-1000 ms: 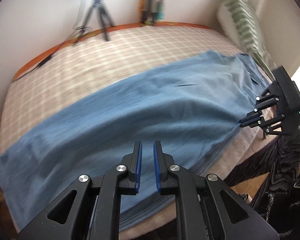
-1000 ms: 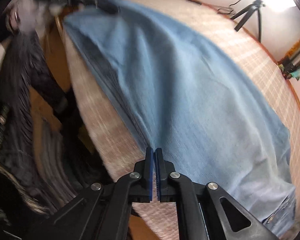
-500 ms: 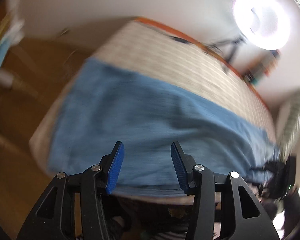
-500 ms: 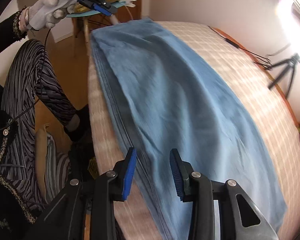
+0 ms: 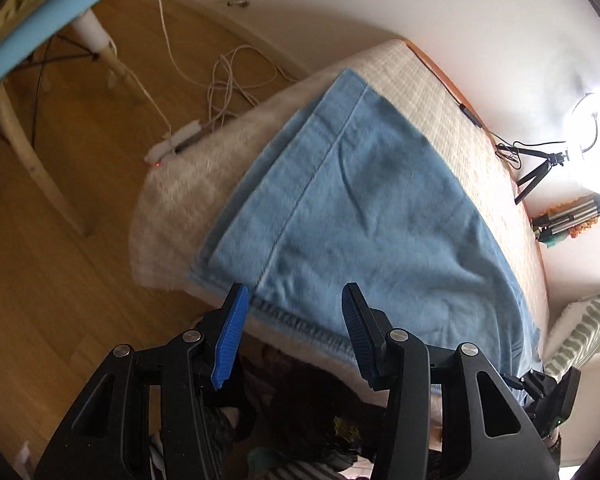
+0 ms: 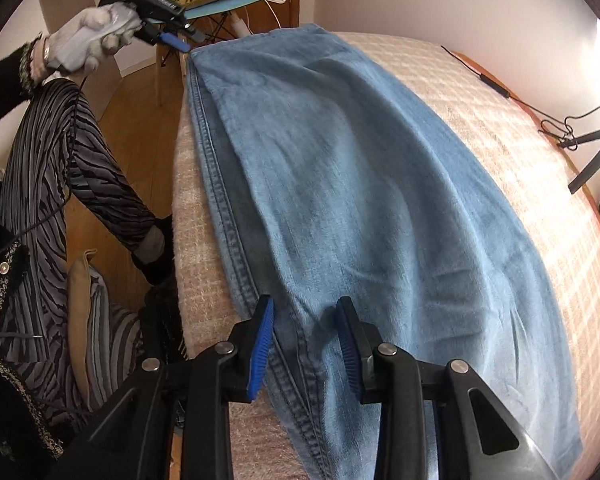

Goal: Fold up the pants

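The pants [image 6: 360, 208] lie lengthwise on the bed [image 6: 500, 128], legs stacked — 1 fold done, cross folds left; left claw [image 5: 292, 340] open over the hem, right claw [image 6: 306, 344] closing, not yet gripping the seam

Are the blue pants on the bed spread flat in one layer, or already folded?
Folded once lengthwise: the pants lie long on the bed, one leg on the other, two stitched edges stacked along the near side.

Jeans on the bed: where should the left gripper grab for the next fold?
Take the hem corner of the jeans, coming from above at the bed's near edge. The stacked leg ends lie flat there, under the open left gripper.
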A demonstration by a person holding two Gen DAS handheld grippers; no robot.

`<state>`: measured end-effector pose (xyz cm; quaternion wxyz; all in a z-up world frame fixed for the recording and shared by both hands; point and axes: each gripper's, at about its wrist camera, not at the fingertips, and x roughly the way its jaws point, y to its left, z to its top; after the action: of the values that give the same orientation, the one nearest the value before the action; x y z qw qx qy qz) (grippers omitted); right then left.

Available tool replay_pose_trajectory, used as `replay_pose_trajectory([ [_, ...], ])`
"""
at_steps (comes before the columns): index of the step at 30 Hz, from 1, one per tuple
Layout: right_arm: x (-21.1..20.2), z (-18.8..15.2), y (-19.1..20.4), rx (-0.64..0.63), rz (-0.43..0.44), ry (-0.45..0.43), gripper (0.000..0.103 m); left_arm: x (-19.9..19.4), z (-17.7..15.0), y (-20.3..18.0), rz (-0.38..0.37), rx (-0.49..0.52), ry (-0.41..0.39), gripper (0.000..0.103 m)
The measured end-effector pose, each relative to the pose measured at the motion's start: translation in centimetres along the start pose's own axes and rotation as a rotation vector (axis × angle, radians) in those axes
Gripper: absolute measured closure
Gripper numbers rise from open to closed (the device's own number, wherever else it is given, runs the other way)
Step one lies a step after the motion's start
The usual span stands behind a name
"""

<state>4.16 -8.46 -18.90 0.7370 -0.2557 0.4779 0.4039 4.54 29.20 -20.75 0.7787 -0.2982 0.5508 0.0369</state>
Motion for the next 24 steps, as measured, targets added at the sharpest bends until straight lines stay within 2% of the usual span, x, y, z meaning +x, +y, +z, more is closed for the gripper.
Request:
replay_pose_trajectory([
  [7, 0.2, 0.3, 0.4, 0.002, -0.002, 0.007, 0.076, 0.8, -0.1, 0.3, -0.001, -0.072, -0.038, 0.056],
  [11, 0.3, 0.4, 0.8, -0.009, -0.020, 0.003, 0.079, 0.5, -0.3, -0.4, 0.030, -0.046, -0.084, 0.058],
  [12, 0.3, 0.4, 1.0, -0.015, -0.028, -0.001, 0.079, 0.6, -0.3, -0.5, 0.047, -0.036, -0.087, 0.061],
  [15, 0.5, 0.4, 1.2, -0.021, -0.042, -0.015, 0.080, 0.4, -0.1, -0.5, 0.059, -0.037, -0.104, 0.082],
  [18, 0.6, 0.6, 1.4, -0.020, -0.050, -0.016, 0.089, 0.1, 0.1, -0.5, 0.046, -0.021, -0.125, 0.093],
  [20, 0.5, 0.7, 1.4, -0.021, -0.058, -0.009, 0.099, -0.4, 0.1, -0.7, 0.040, -0.009, -0.142, 0.095],
  [24, 0.1, 1.0, 1.3, -0.022, -0.055, -0.012, 0.102, -1.6, -0.1, -0.9, 0.034, 0.005, -0.185, 0.097],
])
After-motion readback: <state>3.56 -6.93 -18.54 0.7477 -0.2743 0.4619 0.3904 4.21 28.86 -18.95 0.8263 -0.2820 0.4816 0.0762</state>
